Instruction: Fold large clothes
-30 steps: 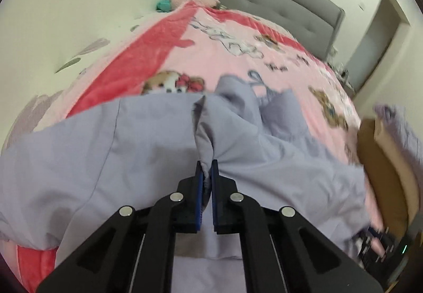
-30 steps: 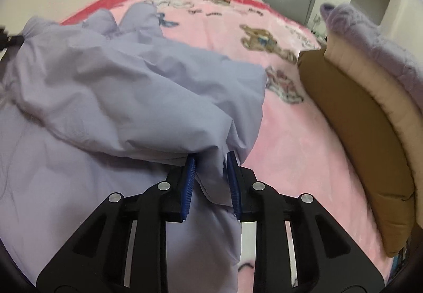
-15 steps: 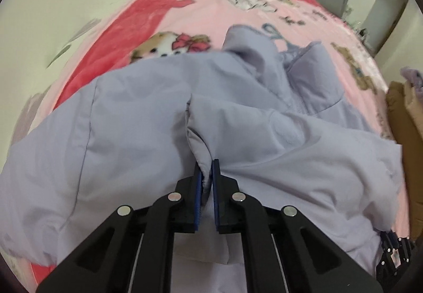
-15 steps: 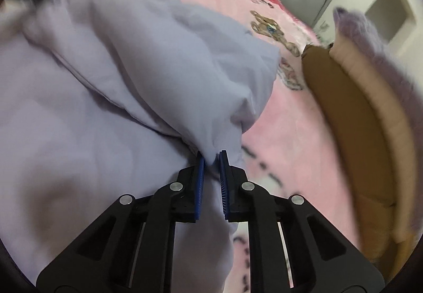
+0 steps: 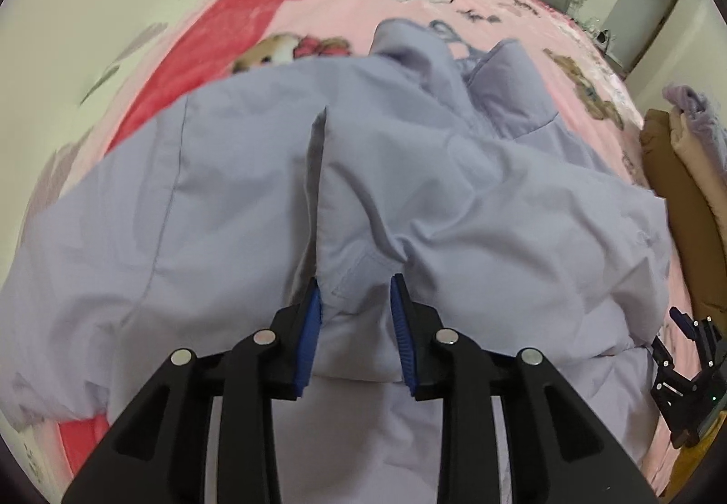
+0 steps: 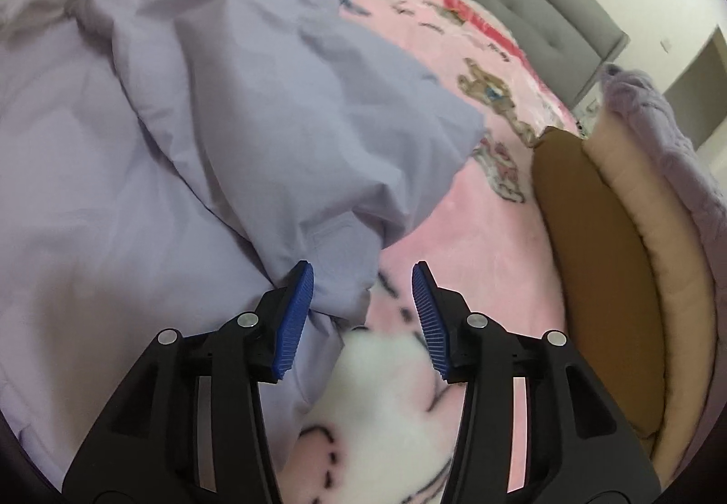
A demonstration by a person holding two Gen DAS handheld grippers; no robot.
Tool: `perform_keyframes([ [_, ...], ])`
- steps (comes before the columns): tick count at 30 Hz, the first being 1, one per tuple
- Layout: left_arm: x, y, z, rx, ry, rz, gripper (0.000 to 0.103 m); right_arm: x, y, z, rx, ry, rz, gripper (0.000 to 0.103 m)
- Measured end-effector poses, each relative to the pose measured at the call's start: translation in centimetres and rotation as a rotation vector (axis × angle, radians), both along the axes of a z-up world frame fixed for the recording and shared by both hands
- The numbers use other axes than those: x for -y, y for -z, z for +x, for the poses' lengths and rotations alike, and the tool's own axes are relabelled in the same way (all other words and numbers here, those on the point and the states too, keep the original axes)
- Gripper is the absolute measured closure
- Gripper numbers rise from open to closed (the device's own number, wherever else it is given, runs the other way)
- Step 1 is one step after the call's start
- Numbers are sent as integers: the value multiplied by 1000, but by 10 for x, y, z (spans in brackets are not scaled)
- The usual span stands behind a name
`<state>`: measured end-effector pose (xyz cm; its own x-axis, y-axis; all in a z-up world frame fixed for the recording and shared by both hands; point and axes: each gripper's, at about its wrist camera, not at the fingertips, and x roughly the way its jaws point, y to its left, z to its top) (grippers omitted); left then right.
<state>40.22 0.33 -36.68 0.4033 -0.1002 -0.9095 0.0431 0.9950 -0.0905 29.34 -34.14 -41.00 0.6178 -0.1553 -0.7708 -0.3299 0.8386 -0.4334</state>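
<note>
The left gripper [image 5: 356, 299] has its jaws opening, and a cuff-like hem of the lilac jacket [image 5: 454, 186] lies between the blue pads [image 5: 309, 322] without being pressed. The right gripper [image 6: 363, 299] is also opening; the end of the sleeve [image 6: 336, 272] lies against its left pad, while the other pad stands free above the pink blanket [image 6: 477, 204]. Both grippers point steeply down, so the step in hand seems to be the release of the folded part onto the body of the garment. To do this well, each gripper should spread fully before it goes away, and it should leave straight back along its own fingers, so that the ribbed pads do not catch the cloth and pull the fold open. The jacket lies spread on the bed, puffy and wrinkled, with its collar toward the grey headboard [image 6: 522, 4]. The sleeve end hangs a little over the jacket's edge onto the blanket, so a small correction is probably needed there. At the right side of the bed a stack of folded things [image 6: 604, 254] stands near, and the next fold should keep clear of it.
</note>
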Motion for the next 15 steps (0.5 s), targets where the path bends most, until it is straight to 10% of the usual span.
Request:
perform_keyframes([
  [2, 5, 12, 2, -35, -5, 39, 73, -2, 8, 5, -45, -8, -10, 82],
  [6, 9, 12, 1, -12, -35, 71, 73, 3, 5, 13, -123, 53, 91, 81],
  [13, 29, -60, -46, 376, -21, 126, 73, 68, -22, 10, -94, 282, 490, 79],
  [15, 56, -79, -43, 398, 104, 34, 58, 79, -14, 19, -124, 315, 551, 79],
])
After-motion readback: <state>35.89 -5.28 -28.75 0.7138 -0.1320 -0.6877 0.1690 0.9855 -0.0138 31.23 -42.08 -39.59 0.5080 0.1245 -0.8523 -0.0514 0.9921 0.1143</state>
